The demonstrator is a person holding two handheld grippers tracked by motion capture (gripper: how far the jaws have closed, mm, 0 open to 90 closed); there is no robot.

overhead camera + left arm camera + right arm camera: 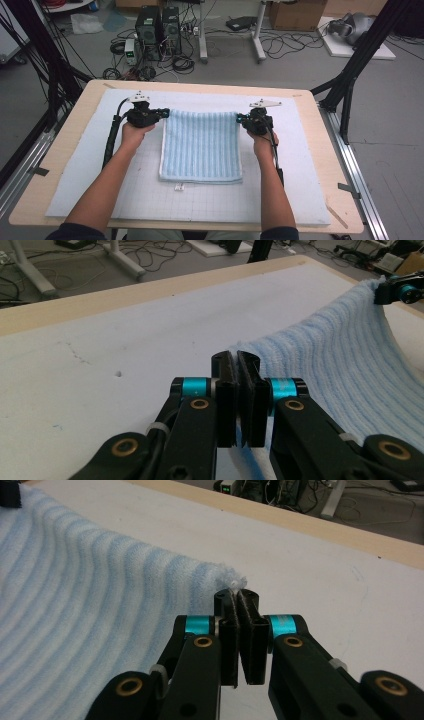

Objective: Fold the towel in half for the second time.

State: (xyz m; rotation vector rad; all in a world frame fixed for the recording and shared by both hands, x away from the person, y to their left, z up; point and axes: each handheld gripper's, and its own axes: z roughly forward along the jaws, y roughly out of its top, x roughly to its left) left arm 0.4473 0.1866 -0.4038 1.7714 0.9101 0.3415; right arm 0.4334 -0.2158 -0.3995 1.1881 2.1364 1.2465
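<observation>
On the white foam mat [75, 175] covering the light wooden table [65, 130], a pale blue ribbed towel [201, 145], folded into a rectangle, lies at the middle. Left gripper [161, 113] is clenched on the towel's far left corner; in the left gripper view its black jaws press together with cloth between them. Right gripper [240, 119] pinches the far right corner, a fluffy tuft poking above its closed jaws. Far edge sits lifted between them; near edge rests flat on the mat.

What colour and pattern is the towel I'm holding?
Light blue with paler ribbed stripes running along the towel; clearest in the right gripper view.
</observation>
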